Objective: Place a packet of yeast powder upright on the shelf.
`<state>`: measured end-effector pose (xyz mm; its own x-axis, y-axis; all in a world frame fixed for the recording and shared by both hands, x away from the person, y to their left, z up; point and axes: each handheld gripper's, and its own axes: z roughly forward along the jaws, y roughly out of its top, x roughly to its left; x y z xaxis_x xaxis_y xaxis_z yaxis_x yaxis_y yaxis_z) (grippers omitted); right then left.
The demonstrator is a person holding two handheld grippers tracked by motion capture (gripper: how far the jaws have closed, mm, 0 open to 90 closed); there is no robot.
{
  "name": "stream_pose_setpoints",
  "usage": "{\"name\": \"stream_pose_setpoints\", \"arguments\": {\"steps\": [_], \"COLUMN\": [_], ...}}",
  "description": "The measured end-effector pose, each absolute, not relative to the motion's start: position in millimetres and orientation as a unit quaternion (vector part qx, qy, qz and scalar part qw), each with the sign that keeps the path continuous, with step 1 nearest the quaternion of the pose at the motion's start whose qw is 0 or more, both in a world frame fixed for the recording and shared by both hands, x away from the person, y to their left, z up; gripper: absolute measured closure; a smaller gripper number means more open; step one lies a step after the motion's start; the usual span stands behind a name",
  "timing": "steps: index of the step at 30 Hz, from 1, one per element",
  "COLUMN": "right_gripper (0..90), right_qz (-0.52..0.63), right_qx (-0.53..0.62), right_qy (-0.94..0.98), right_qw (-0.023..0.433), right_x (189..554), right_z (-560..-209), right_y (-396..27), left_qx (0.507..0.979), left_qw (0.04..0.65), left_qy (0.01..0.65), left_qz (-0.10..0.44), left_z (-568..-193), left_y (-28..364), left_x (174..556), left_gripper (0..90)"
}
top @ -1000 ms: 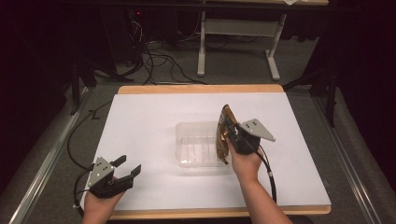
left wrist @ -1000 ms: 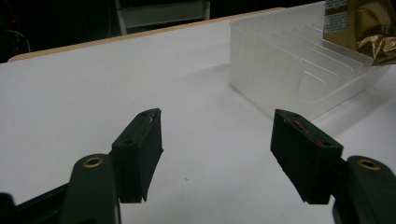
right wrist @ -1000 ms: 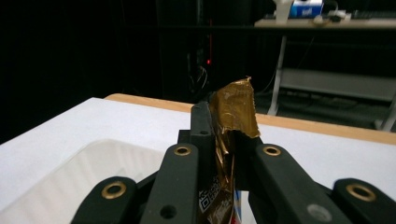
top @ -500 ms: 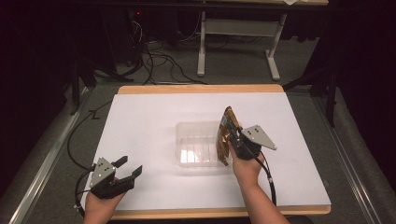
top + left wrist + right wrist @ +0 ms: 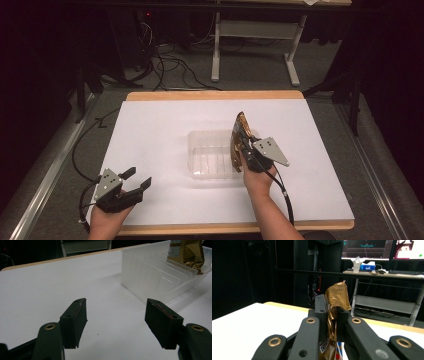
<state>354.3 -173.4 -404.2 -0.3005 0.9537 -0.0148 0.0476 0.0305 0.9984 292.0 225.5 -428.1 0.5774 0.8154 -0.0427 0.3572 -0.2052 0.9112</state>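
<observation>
Lighting, as we record it: white table brightly lit from above, surroundings dark (monitors glow in the right gripper view); near jaws soft-focused, shadows faint.

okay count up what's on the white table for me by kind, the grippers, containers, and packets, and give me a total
Grippers: 2, the left gripper open and the right gripper shut on the packet.
Clear plastic containers: 1, the ridged tray.
Gold packets: 1, the gold packet, held upright at the tray's right end.
Total: 4
</observation>
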Motion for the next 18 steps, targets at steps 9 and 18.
{"name": "stream_pose_setpoints", "arguments": {"steps": [9,18], "right_gripper": [84.6,62.1], "right_qz": [0.548,0.540], "right_qx": [0.435,0.448], "right_qy": [0.594,0.618], "right_qw": [0.397,0.353], "right_x": [344,342], "right_z": [-420,-408], "right_y": [-171,-178], "left_qx": [0.744,0.747], "left_qw": [0.487,0.484], "left_qy": [0.393,0.391], "left_qz": [0.233,0.233], "left_z": [-429,-429], "left_y": [222,222], "left_x": [292,293], "left_gripper": [34.6,34.6]}}
